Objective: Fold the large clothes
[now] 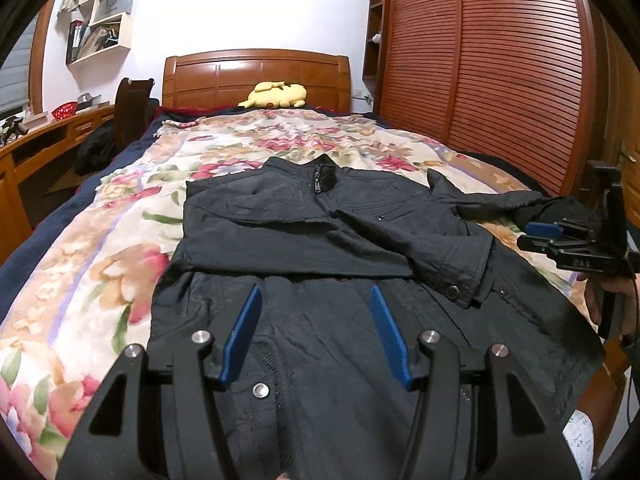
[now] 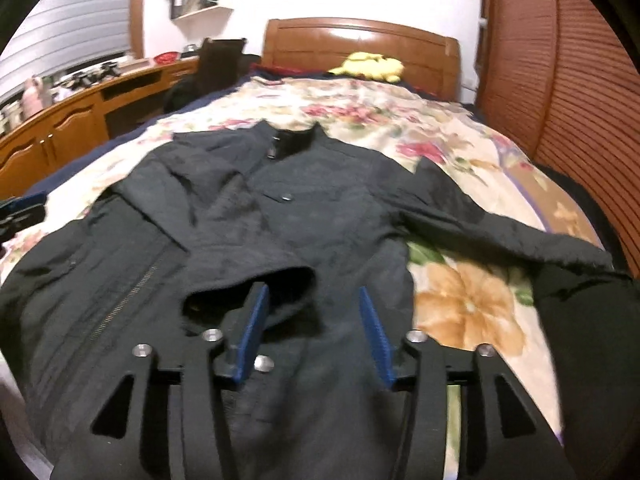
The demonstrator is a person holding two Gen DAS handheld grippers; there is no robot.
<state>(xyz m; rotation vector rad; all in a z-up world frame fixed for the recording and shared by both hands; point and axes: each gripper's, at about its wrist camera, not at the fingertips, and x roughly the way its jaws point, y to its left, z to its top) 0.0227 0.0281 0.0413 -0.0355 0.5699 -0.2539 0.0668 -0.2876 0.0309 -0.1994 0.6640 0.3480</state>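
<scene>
Left wrist view, left to right. A wooden desk (image 1: pixel 48 136) runs along the left wall, with white wall shelves (image 1: pixel 100 16) above it. A floral blanket (image 1: pixel 100 240) covers the bed, and a wooden headboard (image 1: pixel 256 76) closes its far end, with a yellow plush toy (image 1: pixel 278 94) in front of it. A dark jacket (image 1: pixel 320 216) lies front side up in the middle of the blanket, collar toward the headboard, zip partly closed. One sleeve (image 1: pixel 360 248) is folded across the chest, its snap cuff ending near the right side of the body. The left gripper (image 1: pixel 316 300) hangs over the lower part of the jacket; its blue pads (image 1: pixel 242 336) stand spread apart with nothing between them. A slatted wardrobe door (image 1: pixel 480 72) fills the right wall. At the right edge, the right gripper (image 1: pixel 538 236) appears side-on beside the other sleeve, held by a hand (image 1: pixel 612 300).

Right wrist view (blurred), left to right. The jacket (image 2: pixel 280 208) spreads across the blanket (image 2: pixel 460 308); the folded sleeve's open cuff (image 2: pixel 256 284) lies just ahead of the right gripper (image 2: pixel 314 300). Its jaws are spread, gripping nothing. The unfolded sleeve (image 2: pixel 500 232) extends out to the right.
</scene>
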